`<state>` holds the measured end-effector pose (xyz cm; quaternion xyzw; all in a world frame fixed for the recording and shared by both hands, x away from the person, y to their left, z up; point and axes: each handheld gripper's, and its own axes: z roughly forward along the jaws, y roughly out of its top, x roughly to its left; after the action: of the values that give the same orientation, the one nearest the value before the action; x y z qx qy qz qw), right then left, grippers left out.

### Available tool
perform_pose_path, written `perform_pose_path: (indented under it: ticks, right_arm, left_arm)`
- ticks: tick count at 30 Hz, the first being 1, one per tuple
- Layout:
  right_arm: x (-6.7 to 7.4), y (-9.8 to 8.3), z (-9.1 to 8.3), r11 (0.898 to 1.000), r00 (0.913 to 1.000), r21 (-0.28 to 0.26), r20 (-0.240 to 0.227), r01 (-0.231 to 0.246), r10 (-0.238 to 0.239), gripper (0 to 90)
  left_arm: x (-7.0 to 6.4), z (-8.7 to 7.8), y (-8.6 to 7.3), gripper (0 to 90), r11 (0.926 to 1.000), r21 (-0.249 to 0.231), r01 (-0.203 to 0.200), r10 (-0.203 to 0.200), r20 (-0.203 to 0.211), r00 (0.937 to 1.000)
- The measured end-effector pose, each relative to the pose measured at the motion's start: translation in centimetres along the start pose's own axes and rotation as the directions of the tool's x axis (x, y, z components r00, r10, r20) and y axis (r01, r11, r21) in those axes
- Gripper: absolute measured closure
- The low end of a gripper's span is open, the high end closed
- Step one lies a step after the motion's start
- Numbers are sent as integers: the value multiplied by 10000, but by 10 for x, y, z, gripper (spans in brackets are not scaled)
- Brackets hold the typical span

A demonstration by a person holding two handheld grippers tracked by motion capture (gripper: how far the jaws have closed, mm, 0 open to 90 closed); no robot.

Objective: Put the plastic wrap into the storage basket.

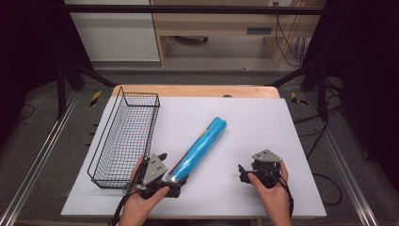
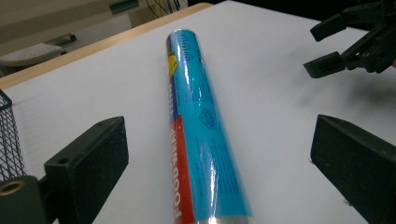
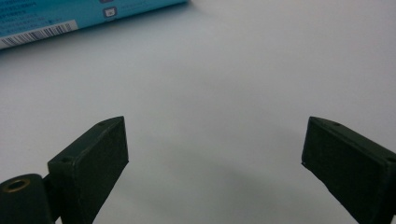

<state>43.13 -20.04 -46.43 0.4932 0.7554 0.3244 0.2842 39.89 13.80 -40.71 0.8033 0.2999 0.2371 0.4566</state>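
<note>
Table: white top over light wooden board, wood edge exposed along far side. Surface flat, clean.

Black wire basket: rests on left part of top, long side running near to far, near end close to front edge.

Blue tube, wrapped in clear film, red stripe with white lettering: lies flat near centre, diagonal, far end toward right, near end toward front left. Just beside basket, not touching. Barcode on one side.

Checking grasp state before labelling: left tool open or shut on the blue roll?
Open. In the left gripper view the left tool's jaws stand wide on either side of the blue roll, with white table showing between each jaw and the roll.
</note>
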Motion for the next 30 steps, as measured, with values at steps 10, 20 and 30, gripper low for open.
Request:
perform_pose_path:
  ticks: [10,20,30]
  right_arm:
    - [-6,-2,-1,10000,9998,-2,-209,-2,2,123]
    - [-20,-2,-5,9999,9996,-70,-287,-80,78,150]
    - [-22,-1,-7,9995,9989,-145,-366,-297,291,90]
  left_arm:
    - [15,49,39,56,9692,2436,-371,282,401,9988]
    - [16,92,54,48,9113,4096,-413,101,780,9969]
    - [33,119,69,55,8593,5114,47,-475,707,9964]
